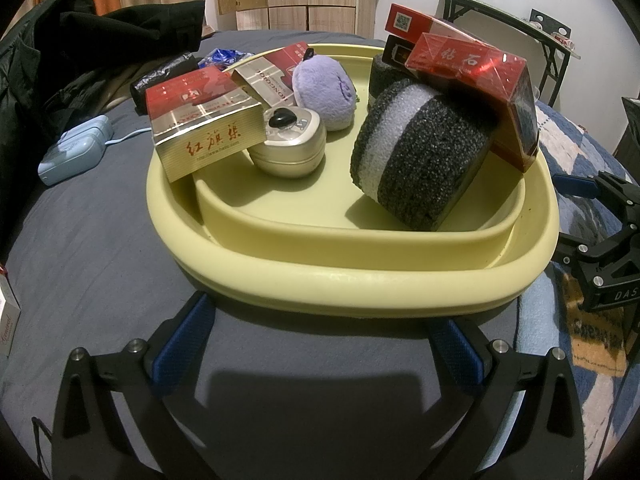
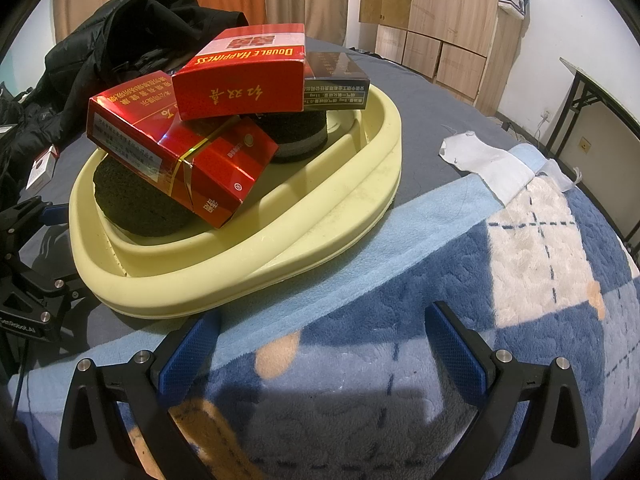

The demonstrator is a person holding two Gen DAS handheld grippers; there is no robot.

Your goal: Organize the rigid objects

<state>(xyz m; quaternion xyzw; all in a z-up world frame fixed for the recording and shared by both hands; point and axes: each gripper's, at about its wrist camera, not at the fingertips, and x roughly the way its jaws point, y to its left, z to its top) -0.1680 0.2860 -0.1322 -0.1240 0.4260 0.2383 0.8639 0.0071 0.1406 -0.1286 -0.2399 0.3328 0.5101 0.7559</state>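
A: Where's everything sitting rn?

B: All on the bed, piled in that yellow tray. Nearest its front rim is a black-and-white foam roll, tipped on its side. A shiny red pack leans on top of that roll, w/ a second foam roll behind it carrying a dark pack and another red box.

A: And the tray's other side?

B: Gold-and-red box perched on the tray's left rim, a second box just behind it. Small silver tin inside the tray beside the gold box, purple plush behind the tin.

A: Grippers?

B: Left gripper sits just in front of the tray, blue pads wide apart, nothing btwn them. Right gripper is off the tray's right side over a blue plaid blanket, also spread wide, holding nothing.

A: Anything outside the tray?

B: Light-blue case left of the tray, black jacket beyond it, white cloth scrap right of the tray.
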